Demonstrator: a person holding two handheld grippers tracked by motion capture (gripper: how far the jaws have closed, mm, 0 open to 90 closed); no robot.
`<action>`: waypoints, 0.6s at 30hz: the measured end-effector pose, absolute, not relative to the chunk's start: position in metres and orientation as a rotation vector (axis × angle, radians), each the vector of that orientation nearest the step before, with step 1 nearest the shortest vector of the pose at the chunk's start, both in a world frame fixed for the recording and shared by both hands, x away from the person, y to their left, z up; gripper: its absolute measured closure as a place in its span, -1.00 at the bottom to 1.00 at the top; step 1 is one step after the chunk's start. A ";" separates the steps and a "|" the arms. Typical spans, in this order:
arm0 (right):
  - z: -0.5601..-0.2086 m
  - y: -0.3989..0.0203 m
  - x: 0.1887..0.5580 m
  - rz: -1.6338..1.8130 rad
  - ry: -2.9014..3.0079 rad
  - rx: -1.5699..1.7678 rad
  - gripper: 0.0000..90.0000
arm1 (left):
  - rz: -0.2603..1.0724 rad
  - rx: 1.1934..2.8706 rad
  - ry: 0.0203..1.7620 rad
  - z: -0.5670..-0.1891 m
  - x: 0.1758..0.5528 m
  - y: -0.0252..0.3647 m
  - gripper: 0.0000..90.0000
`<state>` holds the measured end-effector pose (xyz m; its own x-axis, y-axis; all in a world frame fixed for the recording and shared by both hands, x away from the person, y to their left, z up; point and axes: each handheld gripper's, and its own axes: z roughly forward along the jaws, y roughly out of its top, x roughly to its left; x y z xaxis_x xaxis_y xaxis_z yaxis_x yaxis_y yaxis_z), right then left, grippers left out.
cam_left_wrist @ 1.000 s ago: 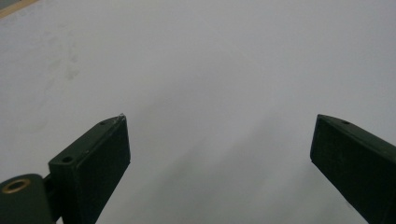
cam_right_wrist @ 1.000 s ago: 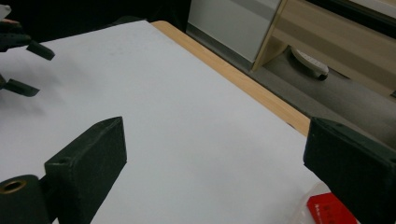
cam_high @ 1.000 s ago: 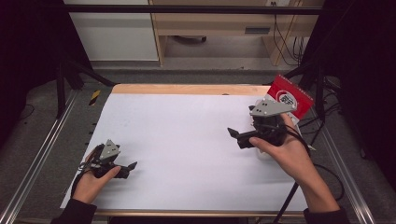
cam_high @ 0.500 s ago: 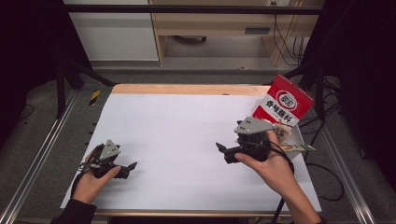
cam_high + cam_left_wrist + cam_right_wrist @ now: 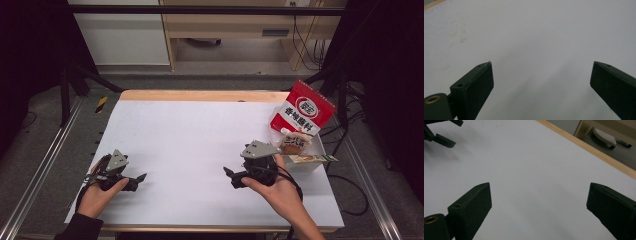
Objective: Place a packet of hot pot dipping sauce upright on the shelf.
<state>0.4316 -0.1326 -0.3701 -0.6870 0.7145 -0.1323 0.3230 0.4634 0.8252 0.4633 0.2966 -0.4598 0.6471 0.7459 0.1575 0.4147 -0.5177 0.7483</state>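
The red bag (image 5: 302,109) stands tall at the upper right. Both the right gripper (image 5: 231,176) and left gripper (image 5: 141,178) gape empty. The right one has slid left, away from the bag.

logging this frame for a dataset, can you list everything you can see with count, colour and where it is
table: 1, white top with a wooden far edge, centre of the high view
snack bag: 1, red and white, standing at the table's far right corner
clear packet of brown snacks: 1, just in front of the red bag
flat wrapper: 1, pale with green print, at the right edge beside the right gripper
yellow-black object: 1, on the floor off the table's far left corner, too small to identify
wooden furniture: 1, light wood, behind the table
left gripper: 1, black, jaws open, near left of table, in the left hand
right gripper: 1, black, jaws open, near right, in the right hand
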 end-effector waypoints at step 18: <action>-0.431 -0.114 0.437 1.096 2.326 0.955 -0.84 | 0.620 2.175 0.897 -0.460 0.463 0.297 -0.90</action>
